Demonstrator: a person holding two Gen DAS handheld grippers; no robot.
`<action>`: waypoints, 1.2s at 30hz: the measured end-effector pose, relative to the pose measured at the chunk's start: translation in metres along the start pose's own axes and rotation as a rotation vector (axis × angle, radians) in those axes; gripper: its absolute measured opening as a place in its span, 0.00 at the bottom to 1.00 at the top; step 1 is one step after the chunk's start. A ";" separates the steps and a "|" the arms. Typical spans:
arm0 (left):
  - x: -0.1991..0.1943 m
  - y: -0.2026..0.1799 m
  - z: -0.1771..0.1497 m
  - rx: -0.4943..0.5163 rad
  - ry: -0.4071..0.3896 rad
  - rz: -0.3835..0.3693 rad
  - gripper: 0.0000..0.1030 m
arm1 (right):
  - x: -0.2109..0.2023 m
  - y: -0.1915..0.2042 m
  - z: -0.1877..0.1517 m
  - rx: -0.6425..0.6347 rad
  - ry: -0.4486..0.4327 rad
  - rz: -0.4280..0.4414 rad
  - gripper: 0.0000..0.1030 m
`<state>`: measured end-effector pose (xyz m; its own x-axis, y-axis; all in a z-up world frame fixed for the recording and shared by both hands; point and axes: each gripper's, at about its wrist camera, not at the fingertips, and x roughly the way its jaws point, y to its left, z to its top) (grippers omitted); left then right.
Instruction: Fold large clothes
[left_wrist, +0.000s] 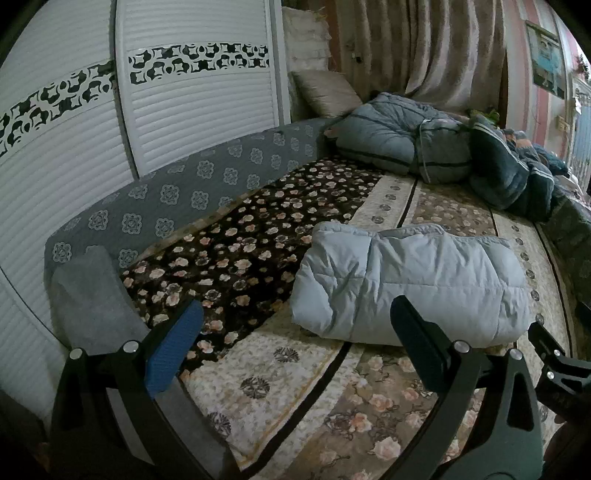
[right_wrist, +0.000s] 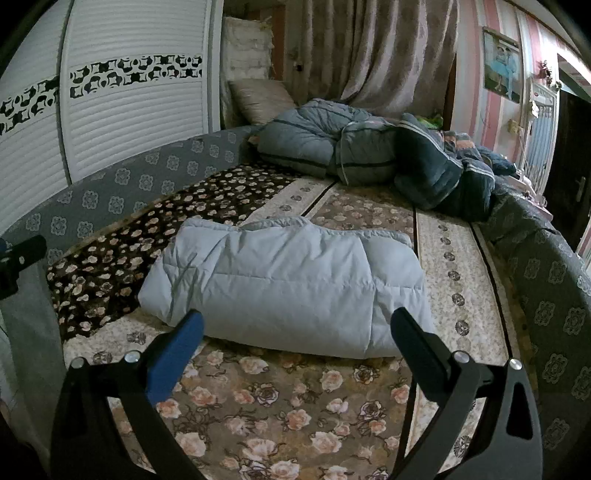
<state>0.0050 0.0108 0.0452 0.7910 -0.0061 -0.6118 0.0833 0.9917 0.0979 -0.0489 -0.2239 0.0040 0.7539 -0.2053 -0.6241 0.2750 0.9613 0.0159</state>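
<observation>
The bed (right_wrist: 454, 236), covered in floral blankets, carries a folded pale blue padded jacket (right_wrist: 291, 284) near the middle of its near edge. A heap of blue-grey quilts (right_wrist: 332, 144) lies at the far end. The left gripper (left_wrist: 295, 332) and right gripper (right_wrist: 297, 334) hover wide apart, holding nothing, just short of the jacket.

One folded pale-blue jacket (right_wrist: 288, 284) lying on bed, two grippers (left_wrist: 295, 328) (right_wrist: 295, 328) hovering, one beige pillow (right_wrist: 260, 98), two wardrobe doors (left_wrist: 199, 92) standing behind.
</observation>
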 end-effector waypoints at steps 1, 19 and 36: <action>0.000 0.000 0.000 0.000 0.000 0.003 0.97 | 0.000 0.000 0.000 0.000 0.001 0.001 0.98; -0.005 -0.002 0.000 -0.001 -0.010 0.015 0.97 | -0.002 0.004 0.000 0.001 -0.003 0.000 0.98; -0.019 -0.015 0.002 0.054 -0.055 0.017 0.97 | -0.002 0.004 0.000 0.003 -0.005 0.001 0.98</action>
<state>-0.0100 -0.0039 0.0567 0.8247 0.0020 -0.5655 0.1014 0.9833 0.1513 -0.0491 -0.2195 0.0052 0.7573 -0.2050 -0.6201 0.2758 0.9610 0.0192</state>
